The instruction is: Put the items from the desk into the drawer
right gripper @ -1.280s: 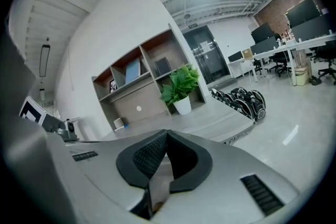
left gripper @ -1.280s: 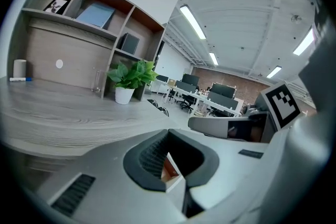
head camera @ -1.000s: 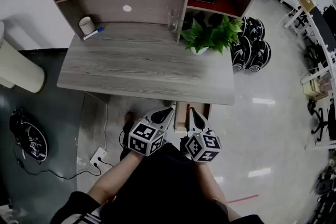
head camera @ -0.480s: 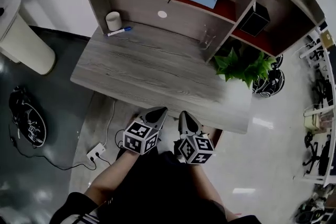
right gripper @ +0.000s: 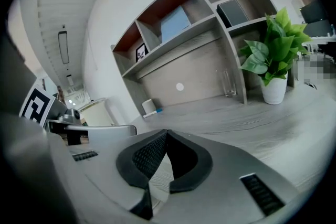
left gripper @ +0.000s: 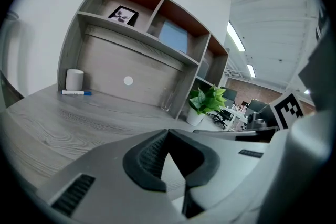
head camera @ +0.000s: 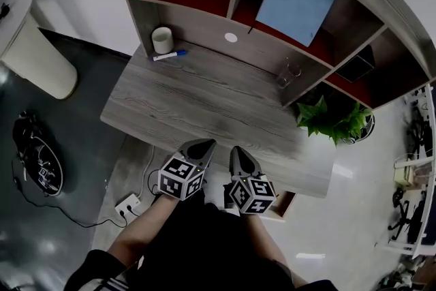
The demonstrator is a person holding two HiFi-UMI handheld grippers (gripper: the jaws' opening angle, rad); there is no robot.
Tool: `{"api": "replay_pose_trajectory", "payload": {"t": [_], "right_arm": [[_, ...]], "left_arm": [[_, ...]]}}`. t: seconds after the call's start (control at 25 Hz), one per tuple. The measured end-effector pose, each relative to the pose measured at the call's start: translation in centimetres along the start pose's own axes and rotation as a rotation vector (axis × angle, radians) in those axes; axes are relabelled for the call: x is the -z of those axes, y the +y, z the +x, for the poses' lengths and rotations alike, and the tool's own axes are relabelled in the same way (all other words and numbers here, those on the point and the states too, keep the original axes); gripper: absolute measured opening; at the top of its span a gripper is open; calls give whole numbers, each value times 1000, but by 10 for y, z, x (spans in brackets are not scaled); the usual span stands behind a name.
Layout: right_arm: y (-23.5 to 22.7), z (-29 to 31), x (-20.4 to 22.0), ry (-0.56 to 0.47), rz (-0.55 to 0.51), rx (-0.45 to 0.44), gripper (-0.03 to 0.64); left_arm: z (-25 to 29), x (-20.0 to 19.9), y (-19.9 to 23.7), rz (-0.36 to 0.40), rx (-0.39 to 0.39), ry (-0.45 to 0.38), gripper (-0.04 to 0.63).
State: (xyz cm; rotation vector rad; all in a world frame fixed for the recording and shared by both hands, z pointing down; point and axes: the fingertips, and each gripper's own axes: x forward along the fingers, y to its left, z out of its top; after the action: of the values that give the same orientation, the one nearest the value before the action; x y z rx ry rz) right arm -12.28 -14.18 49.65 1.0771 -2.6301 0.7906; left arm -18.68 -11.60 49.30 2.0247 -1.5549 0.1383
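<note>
Jaws: both pairs were closed tip to tip with nothing between them. The left gripper [head camera: 204,144] and right gripper [head camera: 237,150] hung side by side over the near edge of the table [head camera: 204,105].
Task things: the marker [head camera: 170,55] lay just beside the white cup [head camera: 162,39] in the back left corner. The glass [head camera: 287,73] stood at the back against a shelf upright, and the potted plant [head camera: 334,120] stood at the right end.
Drawer: only a wooden corner of the drawer [head camera: 281,205] showed below the table's near right edge. It looked pulled out, but its inside was hidden.
Why held so: the closed, empty jaws probably suited travel rather than a grasp, since every item was well apart from them. No item appeared to have been picked up yet.
Edges: the shelf unit [head camera: 231,7] overhung the back of the table, so the marker and cup sat under a low board. A reach there would likely need a flat, level approach.
Open room: bare wood ran from the near edge to the back row, which left a free path.
</note>
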Motion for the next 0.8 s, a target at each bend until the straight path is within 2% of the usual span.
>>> {"api": "replay_pose_trajectory", "payload": {"t": [0.56,0.8], "right_arm": [[34,77,-7,15,1,10,-8],[56,113,-5,51,-32,-6,-8]], "left_arm": [[7,-33,79,-3,20,0,15],[2,-45,114,-20,10,-8,15]]}}
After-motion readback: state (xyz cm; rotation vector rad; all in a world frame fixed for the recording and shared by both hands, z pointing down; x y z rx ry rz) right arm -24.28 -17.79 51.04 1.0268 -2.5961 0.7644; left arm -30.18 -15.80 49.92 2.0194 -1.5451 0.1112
